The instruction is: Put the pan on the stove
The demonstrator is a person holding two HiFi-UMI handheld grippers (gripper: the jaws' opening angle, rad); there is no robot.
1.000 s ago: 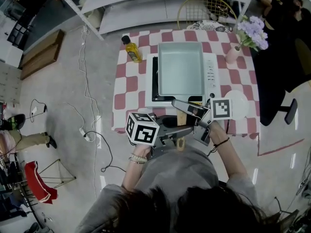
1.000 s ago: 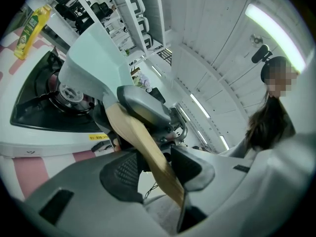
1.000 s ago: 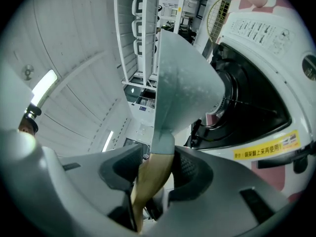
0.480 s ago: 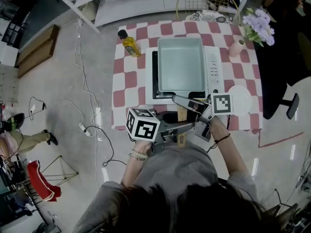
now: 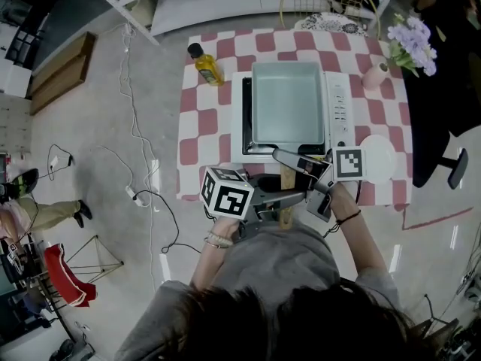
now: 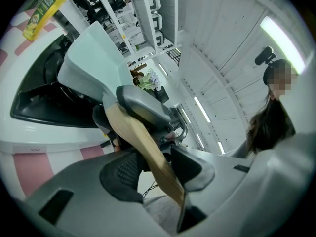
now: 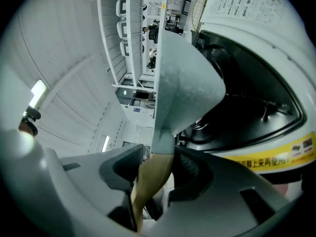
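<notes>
Head view: the pale green pan point(image 5: 289, 100) lies over the white stove point(image 5: 340, 111) on the checked table point(image 5: 203, 126), its wooden handle point(image 5: 285, 180) pointing toward the person. Left gripper view: the left gripper point(image 6: 158, 169) clamps the handle near its free end. Right gripper view: the right gripper point(image 7: 153, 174) clamps the handle just behind the pan's neck, above the stove's black top.

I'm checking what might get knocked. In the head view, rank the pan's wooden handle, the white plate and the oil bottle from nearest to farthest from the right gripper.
1. The wooden handle: clamped between the jaws of the right gripper, at the near table edge.
2. The white plate: on the right side, just beside that gripper.
3. The oil bottle: at the far left corner.
</notes>
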